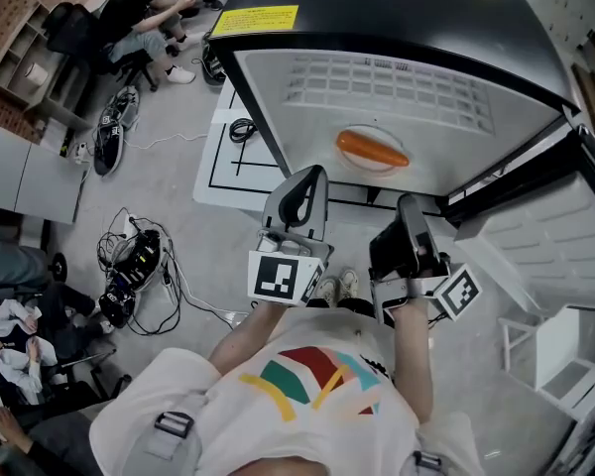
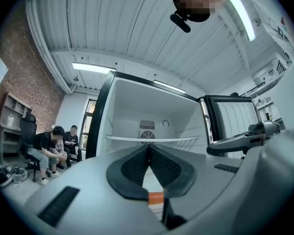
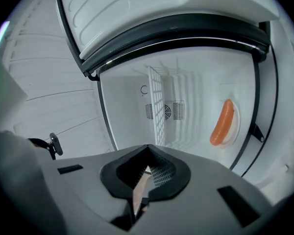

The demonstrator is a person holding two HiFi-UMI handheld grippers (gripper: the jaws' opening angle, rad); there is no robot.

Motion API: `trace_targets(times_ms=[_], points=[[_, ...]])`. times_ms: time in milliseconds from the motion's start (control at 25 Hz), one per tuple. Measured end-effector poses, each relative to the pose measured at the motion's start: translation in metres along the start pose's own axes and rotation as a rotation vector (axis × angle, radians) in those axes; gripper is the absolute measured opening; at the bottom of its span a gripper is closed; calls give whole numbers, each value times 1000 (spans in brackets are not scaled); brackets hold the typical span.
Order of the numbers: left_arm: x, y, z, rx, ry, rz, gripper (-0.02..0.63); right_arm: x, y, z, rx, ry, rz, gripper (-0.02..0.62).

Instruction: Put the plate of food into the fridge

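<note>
The plate of food (image 1: 373, 151) is seen already inside the fridge (image 1: 496, 137), ahead of and between left tool (image 1: 313, 175) and right tool (image 1: 408, 203), both held shut and empty, long axis crosswise, door (image 1: 550, 231) nearer right tool.

fridge (image 1: 278, 97): door open, white inside | plate (image 1: 377, 169): white, flat on its floor, bearing long orange food (image 1: 372, 149)

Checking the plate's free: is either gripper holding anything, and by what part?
Nothing. Left gripper and right gripper are shut and empty; plate sits in the fridge.
</note>
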State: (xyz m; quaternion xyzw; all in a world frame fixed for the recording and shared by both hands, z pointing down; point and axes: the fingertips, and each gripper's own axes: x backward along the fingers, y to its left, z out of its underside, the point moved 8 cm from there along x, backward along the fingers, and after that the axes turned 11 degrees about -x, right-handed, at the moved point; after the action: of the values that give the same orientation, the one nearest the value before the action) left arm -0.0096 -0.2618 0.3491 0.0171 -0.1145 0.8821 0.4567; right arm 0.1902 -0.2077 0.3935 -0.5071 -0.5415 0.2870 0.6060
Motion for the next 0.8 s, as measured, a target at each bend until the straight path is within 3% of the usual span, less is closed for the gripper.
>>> trace_targets(times_ms=[800], points=[[1,-4,-6,-10,-19,8,5,8,0,-5,3,-48,53,0]])
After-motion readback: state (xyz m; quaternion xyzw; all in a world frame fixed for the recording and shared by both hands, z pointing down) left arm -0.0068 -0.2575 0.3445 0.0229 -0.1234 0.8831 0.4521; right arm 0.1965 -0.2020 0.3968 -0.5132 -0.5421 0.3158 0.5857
